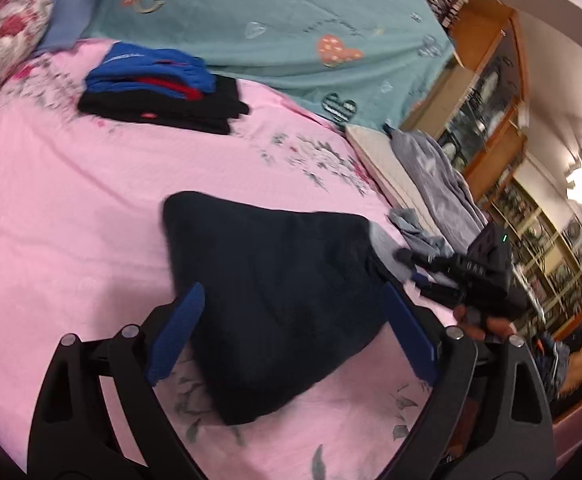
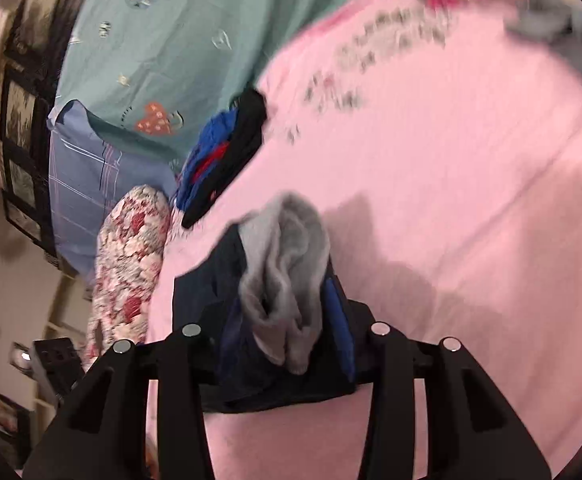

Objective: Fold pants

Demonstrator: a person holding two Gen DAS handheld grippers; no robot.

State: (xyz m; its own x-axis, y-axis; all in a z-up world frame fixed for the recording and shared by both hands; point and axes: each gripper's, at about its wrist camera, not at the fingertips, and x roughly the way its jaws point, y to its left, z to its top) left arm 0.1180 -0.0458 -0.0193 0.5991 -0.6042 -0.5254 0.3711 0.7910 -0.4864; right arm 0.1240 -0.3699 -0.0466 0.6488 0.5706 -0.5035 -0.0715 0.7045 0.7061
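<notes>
Hand-held grippers, two. Left hand-held gripper [image 1: 291,320]: blue-padded fingers spread wide, one on either side of the dark navy pants [image 1: 275,292], pads clear of the cloth, nothing held. Right hand-held gripper [image 2: 287,316]: fingers drawn close on a bunched edge of the same pants [image 2: 199,292], where the grey lining [image 2: 287,264] is turned outward; in the left wrist view this gripper [image 1: 419,276] sits at the garment's far right corner, a hand [image 1: 479,320] beneath its black body.

Pants, one pair, dark navy, folded to a rough triangular bundle, lying on the pink floral sheet [image 1: 71,208] of the bed, the gripped corner raised.

Folded clothes, one stack [image 1: 159,92], further up the pink sheet, well apart from the pants: blue and red garment above, black below; a small red mark on the black item, too blurred to read.

Teal cover [image 1: 275,12], one, printed with hearts and a line of script too small to read.

Floral pillow [image 1: 3,36], one, red and white, at the bed's corner beside a blue cover [image 2: 79,184].

Grey clothing [image 1: 435,176], one heap, at the bed's right edge.

Wooden shelving [image 1: 487,80] along the wall; contents blurred.
</notes>
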